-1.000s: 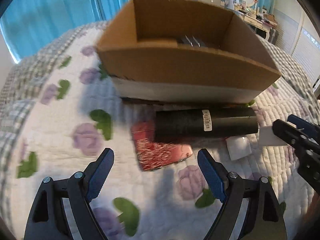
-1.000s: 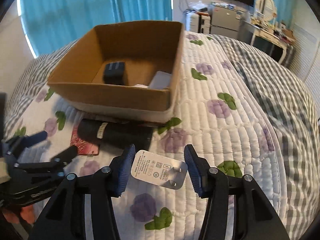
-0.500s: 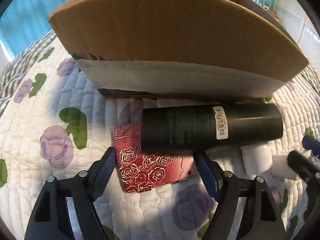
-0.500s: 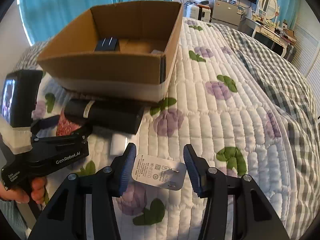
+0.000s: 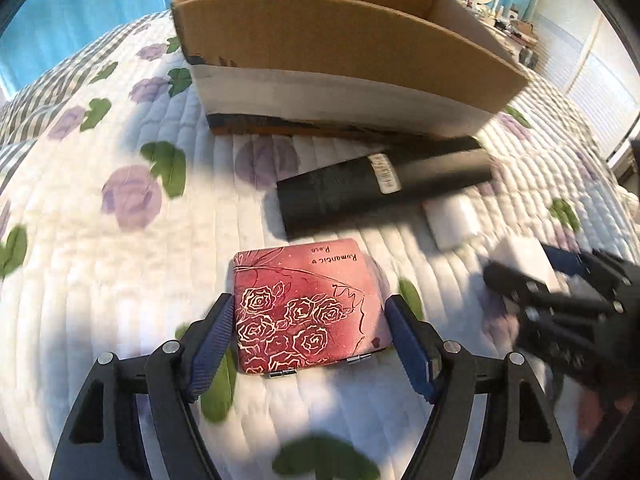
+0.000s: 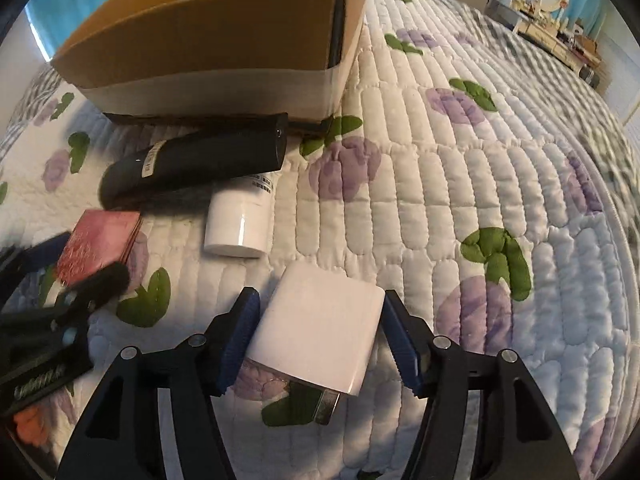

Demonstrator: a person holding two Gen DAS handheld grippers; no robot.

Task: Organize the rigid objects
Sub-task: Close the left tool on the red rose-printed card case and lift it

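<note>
A red rose-patterned tin case (image 5: 306, 306) lies flat on the quilt between the pads of my open left gripper (image 5: 310, 336), close to both pads. A white plug charger (image 6: 320, 334) lies between the pads of my open right gripper (image 6: 320, 336), with small gaps on each side. A black tube (image 5: 384, 190) with a white label lies in front of the cardboard box (image 5: 340, 52). A white jar (image 6: 240, 220) lies beside the tube. The red case (image 6: 100, 246) and left gripper (image 6: 60, 304) also show in the right wrist view.
The floral quilt (image 6: 460, 208) covers the bed, with bare quilt to the right in the right wrist view. The box's inside is hidden from both views. Blue curtains (image 5: 72, 4) hang behind; a dresser (image 6: 560, 36) stands at the far right.
My left gripper drew back and now straddles the red case, clear of the tube. My right gripper lowered around the white charger, which now shows its blank face.
</note>
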